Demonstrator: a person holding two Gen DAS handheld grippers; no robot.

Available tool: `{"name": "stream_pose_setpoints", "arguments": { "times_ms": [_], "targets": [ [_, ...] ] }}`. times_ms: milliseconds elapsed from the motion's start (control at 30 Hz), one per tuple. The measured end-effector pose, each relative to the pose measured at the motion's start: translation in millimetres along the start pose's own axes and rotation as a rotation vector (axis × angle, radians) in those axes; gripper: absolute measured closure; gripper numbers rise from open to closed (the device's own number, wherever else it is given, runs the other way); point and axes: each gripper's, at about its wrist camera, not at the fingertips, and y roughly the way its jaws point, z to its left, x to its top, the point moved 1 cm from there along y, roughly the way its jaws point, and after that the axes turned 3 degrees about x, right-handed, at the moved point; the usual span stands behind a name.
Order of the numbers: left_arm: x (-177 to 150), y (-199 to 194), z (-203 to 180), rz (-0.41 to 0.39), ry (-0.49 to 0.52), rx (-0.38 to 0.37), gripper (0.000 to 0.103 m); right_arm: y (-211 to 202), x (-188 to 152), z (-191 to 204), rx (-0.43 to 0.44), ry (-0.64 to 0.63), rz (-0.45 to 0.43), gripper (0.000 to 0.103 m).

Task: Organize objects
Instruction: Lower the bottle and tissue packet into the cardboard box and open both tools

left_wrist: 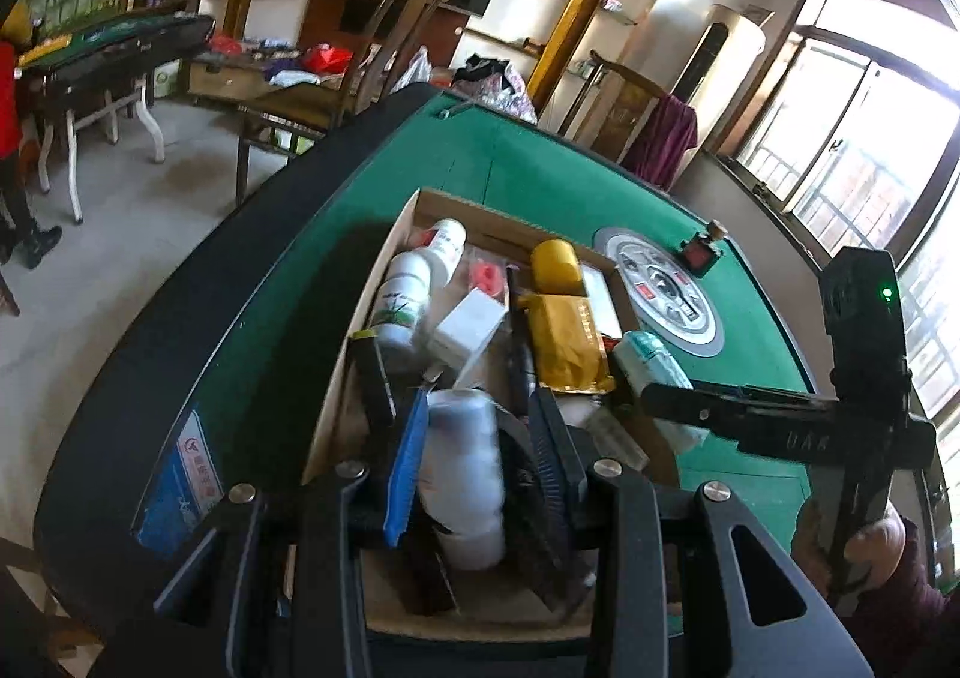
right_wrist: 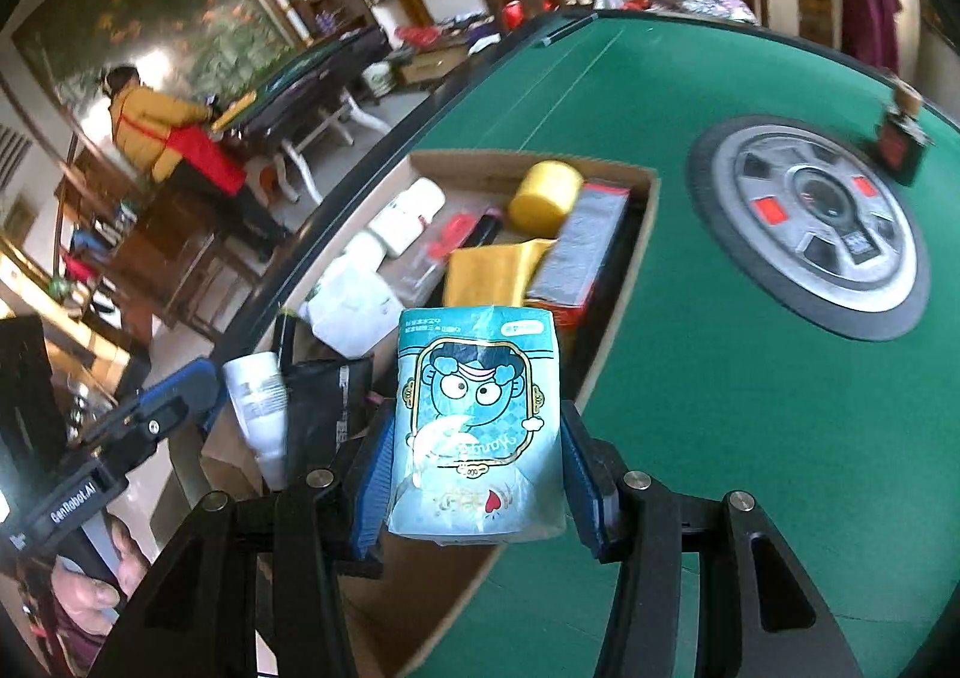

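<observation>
A cardboard box lies on the green table, filled with bottles, a yellow packet and a yellow roll. My left gripper is shut on a white bottle and holds it over the near end of the box. My right gripper is shut on a teal tissue pack with a cartoon face, held above the box's right edge. The right gripper also shows in the left wrist view, with the tissue pack in it. The left gripper and its bottle show in the right wrist view.
A round grey control hub sits in the middle of the green table. A small dark red bottle stands beyond it. A black padded rim runs along the table's left edge. Chairs and other tables stand behind.
</observation>
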Motion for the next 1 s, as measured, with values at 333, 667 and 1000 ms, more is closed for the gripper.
{"name": "stream_pose_setpoints", "arguments": {
  "times_ms": [333,667,1000],
  "targets": [
    [-3,19,1,0.027,0.007,0.016,0.067,30,9,13,-0.086,-0.066,0.035,0.048],
    [0,-19,-5,-0.125,0.026,0.062,0.018,45,9,28,-0.194,-0.165,0.030,0.047],
    [4,-37,-6,-0.217,0.012,0.104,0.002,38,7,39,-0.270,-0.264,-0.032,0.042]
  ]
}}
